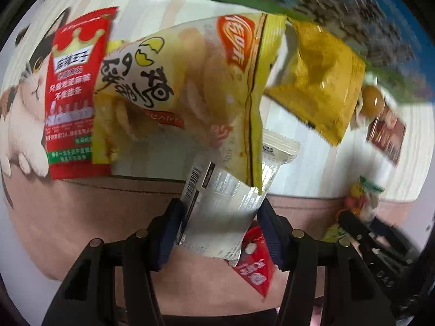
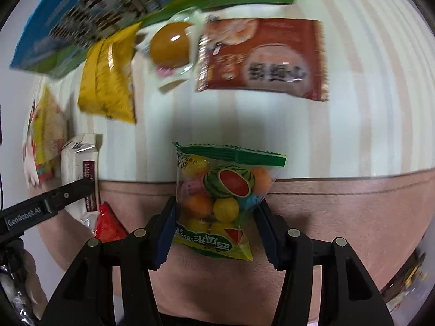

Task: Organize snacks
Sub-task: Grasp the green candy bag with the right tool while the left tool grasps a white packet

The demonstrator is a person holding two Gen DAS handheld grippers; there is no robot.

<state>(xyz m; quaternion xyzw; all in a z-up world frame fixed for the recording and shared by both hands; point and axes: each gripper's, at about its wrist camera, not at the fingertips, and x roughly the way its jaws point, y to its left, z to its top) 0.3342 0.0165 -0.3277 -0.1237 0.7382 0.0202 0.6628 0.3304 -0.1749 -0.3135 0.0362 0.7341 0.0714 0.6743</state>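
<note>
Right gripper point(image 2: 214, 231) clamps clear candy bag point(image 2: 220, 203) w/ watermelon print.

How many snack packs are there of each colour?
Yellow: 2, egg crisp bag, small yellow packet
Red: 2, crown packet, small red packet
Reddish-brown: 1, reddish-brown packet
White: 1, white packet
Clear: 2, fruit candy bag, orange ball pack
Blue-green: 1, blue-green pack
Total: 9
</note>
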